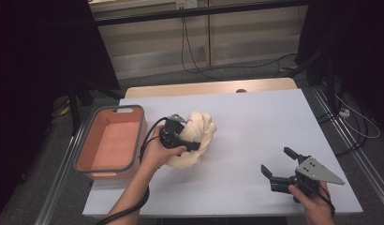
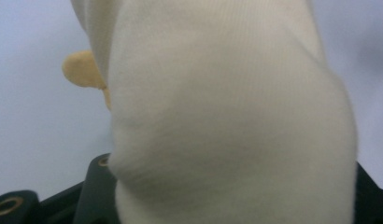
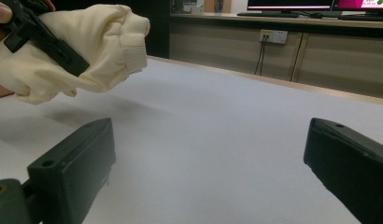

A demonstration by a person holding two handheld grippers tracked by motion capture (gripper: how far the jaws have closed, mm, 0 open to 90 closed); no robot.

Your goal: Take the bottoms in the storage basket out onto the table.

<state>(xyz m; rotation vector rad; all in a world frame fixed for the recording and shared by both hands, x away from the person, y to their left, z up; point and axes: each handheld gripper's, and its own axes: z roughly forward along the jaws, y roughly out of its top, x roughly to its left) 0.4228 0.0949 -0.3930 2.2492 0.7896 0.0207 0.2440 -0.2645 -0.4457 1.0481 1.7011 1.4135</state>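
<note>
Pale blue-grey covering spreads across the table (image 1: 255, 136), with dark curtains at either side and cables trailing over the floor beyond; the left gripper (image 1: 192, 146) clamps a bundled cream garment (image 1: 199, 129), its jaws drawn tight into the soft bulk; the cloth is thick and finely ribbed, bunched into rounded folds with a cuffed, rolled edge, and the right gripper view shows it lifted clear of the surface, a shadow beneath it; it hangs left of centre, just beside a salmon-coloured basin (image 1: 110, 143) with a grey rim at the table's left edge; the right gripper (image 1: 278, 162) rests near the front right corner, well apart from the garment, its jaws spread wide with nothing between them.
</note>
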